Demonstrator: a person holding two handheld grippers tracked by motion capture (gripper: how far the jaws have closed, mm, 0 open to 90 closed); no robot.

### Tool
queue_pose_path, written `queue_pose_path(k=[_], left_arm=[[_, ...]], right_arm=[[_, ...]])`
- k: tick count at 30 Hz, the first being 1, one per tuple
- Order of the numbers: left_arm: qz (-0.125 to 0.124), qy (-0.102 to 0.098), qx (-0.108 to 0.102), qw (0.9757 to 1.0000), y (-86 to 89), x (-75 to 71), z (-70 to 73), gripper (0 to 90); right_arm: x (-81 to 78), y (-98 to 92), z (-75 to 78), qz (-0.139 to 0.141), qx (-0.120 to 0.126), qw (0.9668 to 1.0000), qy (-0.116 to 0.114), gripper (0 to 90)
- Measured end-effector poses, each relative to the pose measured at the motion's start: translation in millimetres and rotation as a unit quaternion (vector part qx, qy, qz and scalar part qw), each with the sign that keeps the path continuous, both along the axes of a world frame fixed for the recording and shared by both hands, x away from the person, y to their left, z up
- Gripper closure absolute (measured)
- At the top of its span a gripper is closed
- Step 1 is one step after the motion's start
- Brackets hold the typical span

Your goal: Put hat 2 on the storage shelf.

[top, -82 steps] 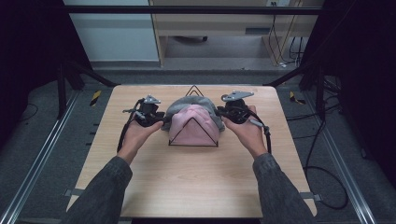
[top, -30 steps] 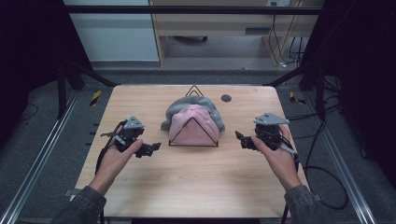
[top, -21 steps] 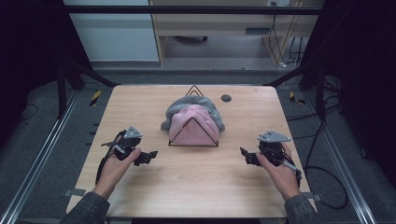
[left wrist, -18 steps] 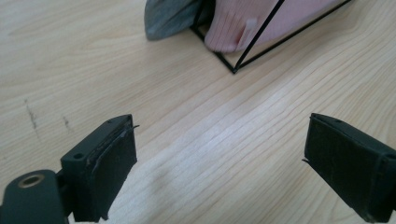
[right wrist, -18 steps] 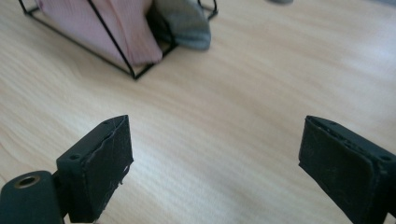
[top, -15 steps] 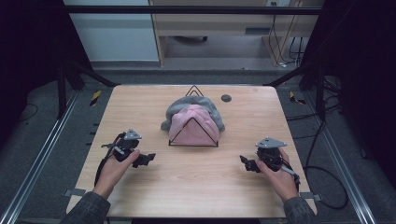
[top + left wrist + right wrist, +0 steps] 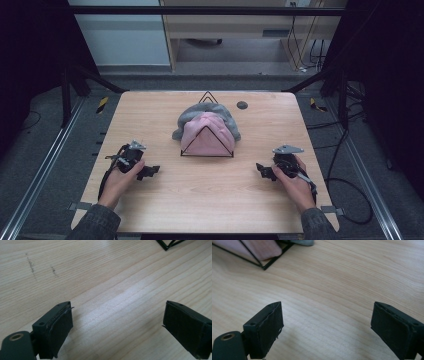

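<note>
A pink knit hat [image 7: 207,135] is draped over a black wire triangular rack [image 7: 207,153] at the table's middle, with a grey hat [image 7: 189,116] behind and partly under it. My left gripper [image 7: 150,172] rests low at the front left of the table, open, with bare wood between its jaws [image 7: 117,322]. My right gripper [image 7: 262,170] sits at the front right, also open and holding nothing [image 7: 325,327]. In the right gripper view the rack corner [image 7: 264,266] and pink hat [image 7: 259,247] show at upper left.
A small dark round disc [image 7: 242,105] lies near the table's far right. The wooden table [image 7: 210,200] ends in metal rails on both sides. Cables trail off the right edge onto the floor [image 7: 350,200].
Both grippers have let go of the hats on the rack and drawn back toward the front of the table, left to the left and right to the right, settling low.
</note>
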State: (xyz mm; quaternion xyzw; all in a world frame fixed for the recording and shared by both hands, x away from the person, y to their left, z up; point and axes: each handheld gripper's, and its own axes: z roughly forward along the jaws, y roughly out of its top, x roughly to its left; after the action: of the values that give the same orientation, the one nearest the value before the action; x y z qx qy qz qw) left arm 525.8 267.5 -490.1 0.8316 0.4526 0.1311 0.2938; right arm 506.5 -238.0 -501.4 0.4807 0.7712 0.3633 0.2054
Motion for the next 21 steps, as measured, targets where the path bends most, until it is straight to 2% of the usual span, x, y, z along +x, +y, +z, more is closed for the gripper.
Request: queue_pose_path(k=[5, 9, 10, 21], left_arm=[[-0.001, -0.003, 0.002, 1.0, 0.8, 2.8, -2.6, 6.6], [-0.004, -0.018, 0.019, 0.9996, 0.5, 2.3, -5.4, 5.3], [-0.004, -0.023, 0.024, 0.9994, 0.1, 2.1, -6.8, 2.3], [-0.003, -0.053, 0.007, 0.9986, 0.7, 0.5, -13.4, 0.0]], right_arm=[[4.6, -1.0, -6.7, -0.009, -0.013, 0.9998, 0.01, 11.2], [3.9, 1.3, -8.3, -0.014, -0.02, 0.9996, 0.013, 10.5], [3.8, 1.7, -8.7, -0.016, -0.021, 0.9996, 0.01, 10.2], [2.8, 6.2, -10.3, -0.018, -0.018, 0.9996, 0.008, 7.1]])
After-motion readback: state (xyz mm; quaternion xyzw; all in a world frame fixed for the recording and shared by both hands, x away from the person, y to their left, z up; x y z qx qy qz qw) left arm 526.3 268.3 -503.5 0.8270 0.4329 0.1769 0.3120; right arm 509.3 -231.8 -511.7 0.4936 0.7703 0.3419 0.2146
